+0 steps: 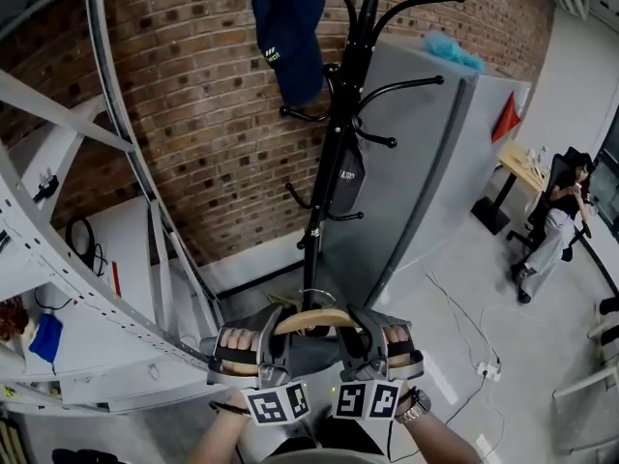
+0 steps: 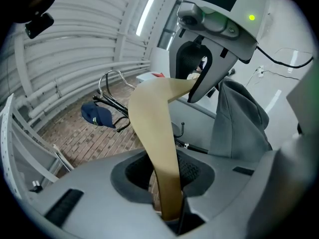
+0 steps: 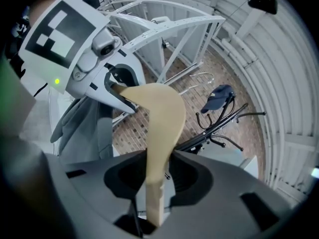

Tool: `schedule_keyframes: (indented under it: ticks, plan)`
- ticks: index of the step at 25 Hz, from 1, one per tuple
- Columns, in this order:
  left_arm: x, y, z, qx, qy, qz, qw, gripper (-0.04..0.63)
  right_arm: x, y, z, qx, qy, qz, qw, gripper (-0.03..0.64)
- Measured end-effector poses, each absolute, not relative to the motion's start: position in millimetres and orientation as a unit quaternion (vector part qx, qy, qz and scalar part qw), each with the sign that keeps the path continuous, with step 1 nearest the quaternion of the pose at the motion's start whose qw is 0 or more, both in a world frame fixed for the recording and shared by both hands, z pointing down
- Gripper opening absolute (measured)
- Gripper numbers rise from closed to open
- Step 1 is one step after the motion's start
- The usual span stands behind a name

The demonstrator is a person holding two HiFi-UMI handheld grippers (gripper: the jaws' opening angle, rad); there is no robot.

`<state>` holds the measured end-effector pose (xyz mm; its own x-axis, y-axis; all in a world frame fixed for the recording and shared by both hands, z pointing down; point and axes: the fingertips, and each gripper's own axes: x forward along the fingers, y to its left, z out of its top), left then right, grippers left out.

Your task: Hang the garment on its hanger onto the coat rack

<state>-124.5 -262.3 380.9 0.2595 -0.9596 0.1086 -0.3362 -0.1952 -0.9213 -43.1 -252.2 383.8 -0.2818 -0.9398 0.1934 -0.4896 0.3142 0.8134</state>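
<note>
Left gripper (image 1: 274,334) and right gripper (image 1: 365,333) each pinch one end of wooden hanger (image 1: 315,320) carrying gray garment (image 2: 240,119), facing coat rack (image 1: 338,167).

Grey left gripper (image 1: 274,329) and right gripper (image 1: 366,329), black-and-white marker cubes (image 1: 279,403), silver wristwatch (image 1: 416,409).

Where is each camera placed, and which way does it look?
Head view: on the person's head, looking forward and down at the coat rack; both hands, the left gripper and right gripper show, holding the wooden hanger.
Left gripper view: on that gripper, along jaws shut on the hanger, toward the right gripper.
Right gripper view: on that gripper, along jaws shut on the hanger, toward the left gripper.
Shared: both gripper views show the hanger, grey garment and blue cap.
</note>
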Motion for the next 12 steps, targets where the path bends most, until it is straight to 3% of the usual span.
schedule_keyframes:
  ticks: [12]
  plan:
    - [-107, -349, 437, -0.681, 0.466, -0.412, 0.387, 0.094, -25, -337, 436, 0.463, -0.752, -0.298, 0.363, 0.124]
